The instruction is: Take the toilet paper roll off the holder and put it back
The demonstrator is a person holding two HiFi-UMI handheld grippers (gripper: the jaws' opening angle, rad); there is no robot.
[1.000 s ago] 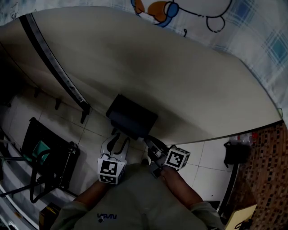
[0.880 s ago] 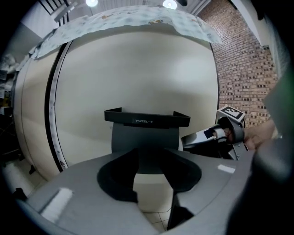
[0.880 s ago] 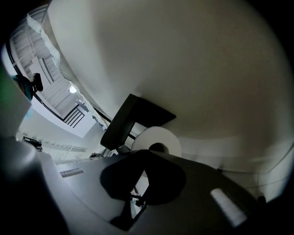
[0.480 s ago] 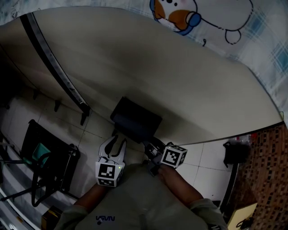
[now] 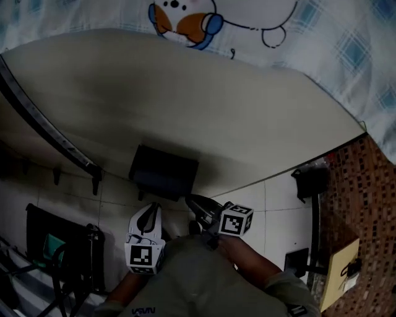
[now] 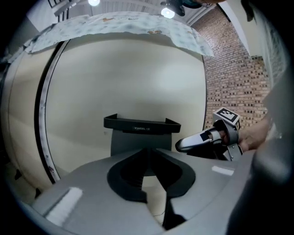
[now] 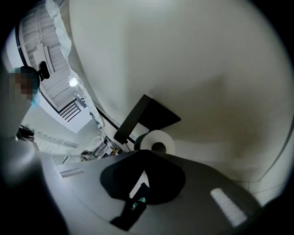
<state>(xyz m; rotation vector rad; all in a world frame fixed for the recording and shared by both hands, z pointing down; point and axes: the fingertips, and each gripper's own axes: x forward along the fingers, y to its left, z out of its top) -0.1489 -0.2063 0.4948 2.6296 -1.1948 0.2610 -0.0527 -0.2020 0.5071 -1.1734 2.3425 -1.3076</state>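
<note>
- Pale beige curved wall panel [image 5: 204, 105] – the biggest thing in the head view, with a dark rail strip [image 5: 43, 133] running down its left side.
- Blue-and-white checked cloth [image 5: 346, 37] lies along the panel's top edge. It carries a cartoon figure [image 5: 185, 15] in white, orange and blue, with no words that I can see.
- Brown brick-patterned wall [image 5: 362, 204] stands at the right, with white tiled floor [image 5: 278, 204] beside it.
- Black plastic paper holder with a flat tray top [image 5: 164, 172] is fixed to the panel. Small white print [image 6: 141, 129] on the tray's front lip is too fine to read with certainty.
- Grey left gripper [image 5: 152, 207] points at the holder from below it. Its tongs are closed tip to tip, with nothing between them.
- Grey right gripper [image 5: 192, 201] sits just beside the left one, angled toward the holder's underside. Its tongs are also closed and empty.
- Each gripper's cube bears black-and-white square markers.
- White toilet paper roll [image 7: 156, 141] is on the holder, directly beneath the black tray, its hollow core facing the right gripper – it shows just past that gripper's tips.
- Pale lettering on the person's grey shirt [image 5: 147, 311] is too dim to read.
</note>
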